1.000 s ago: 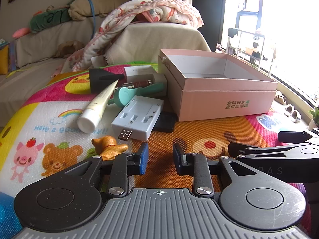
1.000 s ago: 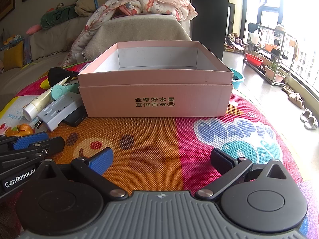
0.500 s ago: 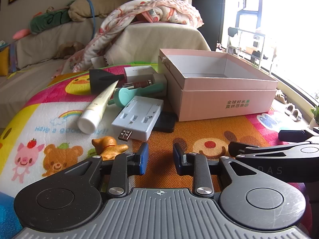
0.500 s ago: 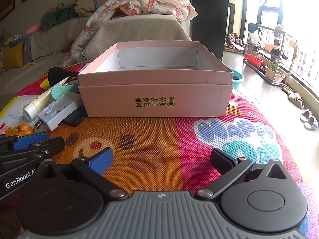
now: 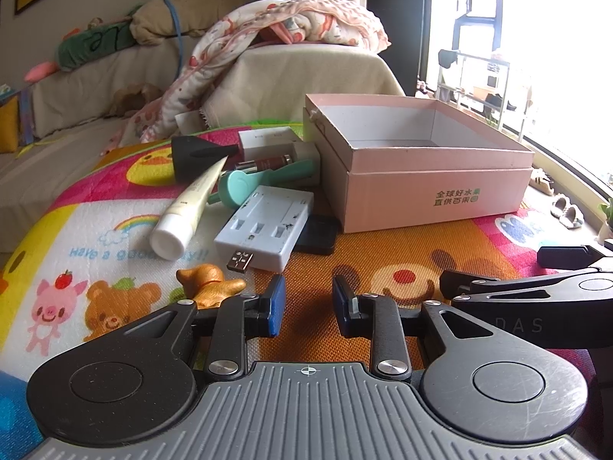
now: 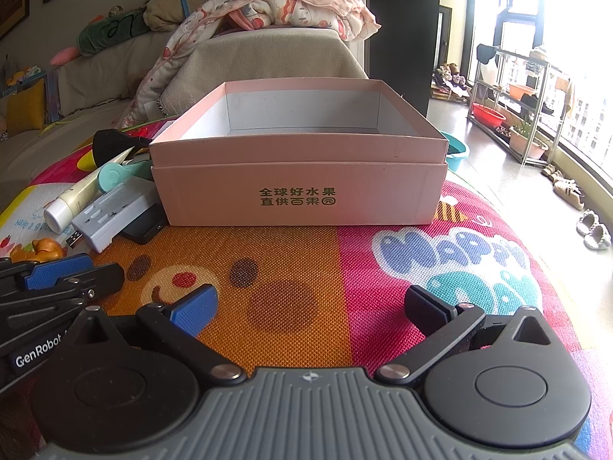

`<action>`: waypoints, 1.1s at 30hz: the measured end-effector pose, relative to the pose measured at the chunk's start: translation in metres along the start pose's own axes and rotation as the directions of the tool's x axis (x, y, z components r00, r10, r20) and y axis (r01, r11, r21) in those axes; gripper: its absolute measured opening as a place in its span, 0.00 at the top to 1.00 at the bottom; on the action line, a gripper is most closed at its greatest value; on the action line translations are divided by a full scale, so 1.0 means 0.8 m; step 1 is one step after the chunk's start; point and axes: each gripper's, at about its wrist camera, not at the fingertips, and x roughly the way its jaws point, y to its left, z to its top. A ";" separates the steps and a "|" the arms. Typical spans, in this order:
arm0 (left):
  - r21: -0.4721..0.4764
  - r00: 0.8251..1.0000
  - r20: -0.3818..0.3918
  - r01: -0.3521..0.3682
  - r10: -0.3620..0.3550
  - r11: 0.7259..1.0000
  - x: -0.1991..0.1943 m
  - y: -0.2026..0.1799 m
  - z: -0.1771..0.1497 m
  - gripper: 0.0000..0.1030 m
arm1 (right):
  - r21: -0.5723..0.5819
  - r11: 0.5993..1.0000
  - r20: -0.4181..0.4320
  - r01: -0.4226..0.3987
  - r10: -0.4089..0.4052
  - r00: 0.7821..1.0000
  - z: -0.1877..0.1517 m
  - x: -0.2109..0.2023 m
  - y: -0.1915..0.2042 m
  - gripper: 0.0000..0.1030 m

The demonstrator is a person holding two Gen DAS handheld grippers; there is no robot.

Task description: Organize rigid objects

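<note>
An open, empty pink cardboard box [image 5: 433,188] [image 6: 299,188] stands on a colourful play mat [image 5: 383,253]. Left of it lie a white USB charger block [image 5: 266,226] [image 6: 111,209], a cream tube [image 5: 184,211], a teal heart-ended item [image 5: 249,184], a black cone-shaped piece [image 5: 195,155], a small white box [image 5: 268,140], a brown lipstick-like tube [image 5: 264,163], a flat black item [image 5: 318,234] and a small golden figurine [image 5: 208,283]. My left gripper [image 5: 308,301] is open a little and empty, just right of the figurine. My right gripper [image 6: 308,308] is wide open and empty, in front of the box.
A sofa with a patterned blanket [image 5: 283,27] and cushions rises behind the mat. To the right are a floor with slippers [image 6: 594,226], a metal rack [image 6: 517,88] and bright windows. The mat [image 6: 459,253] runs bare between the right gripper and the box.
</note>
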 end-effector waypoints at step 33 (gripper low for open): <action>0.061 0.999 0.020 0.032 -0.033 0.998 -0.056 0.070 -0.001 0.70 | -0.070 0.995 -0.093 -0.075 0.069 0.993 0.009 -0.005 -0.007 0.00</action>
